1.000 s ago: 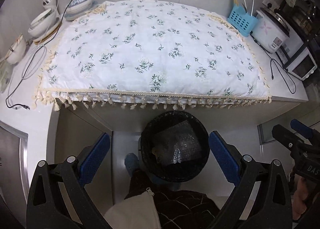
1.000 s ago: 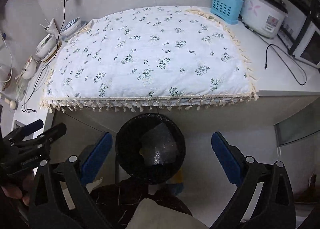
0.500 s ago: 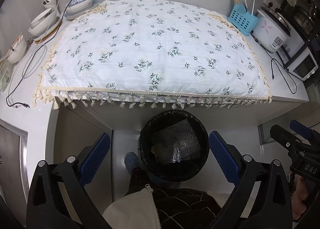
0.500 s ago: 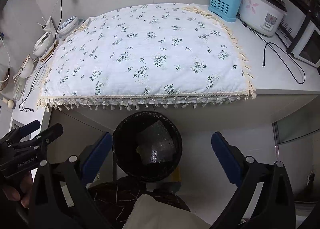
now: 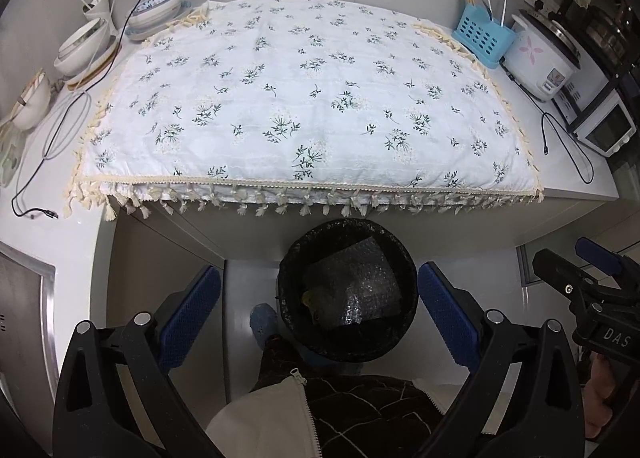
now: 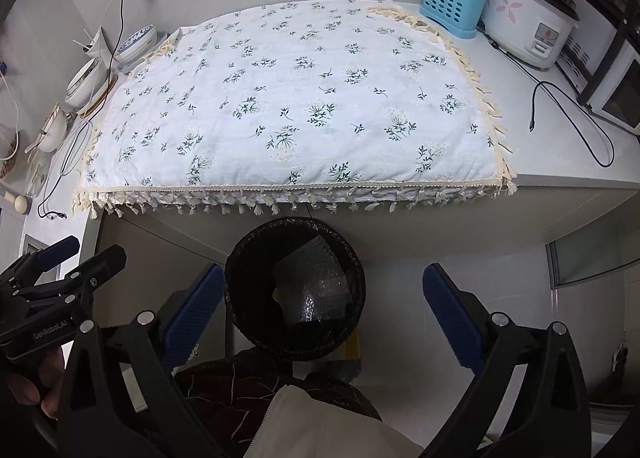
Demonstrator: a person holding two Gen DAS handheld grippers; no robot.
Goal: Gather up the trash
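Note:
A black trash bin [image 5: 407, 322] [image 6: 240, 322] stands on the floor below the counter's front edge. Bubble wrap [image 5: 360, 290] [image 6: 316, 290] and a yellowish scrap lie inside it. My left gripper [image 5: 320, 310] hangs open above the bin with nothing between its blue pads. My right gripper [image 6: 320, 310] is open too, the bin showing between its fingers on the left side. In the left wrist view the right gripper [image 5: 592, 278] shows at the right edge. In the right wrist view the left gripper [image 6: 60, 270] shows at the left edge.
A floral tablecloth [image 5: 304, 97] [image 6: 296, 105] covers the counter. Bowls [image 5: 84, 45] and cables sit at its left. A blue utensil basket [image 5: 482, 39], a rice cooker [image 5: 540, 57] and a microwave [image 5: 600, 129] stand at the right. A person's jacket [image 5: 280, 410] and shoe [image 5: 262, 322] are below.
Both views have shifted slightly, and the bin has drifted a little lower and leftward in the right wrist view. Both grippers have stayed open and empty.

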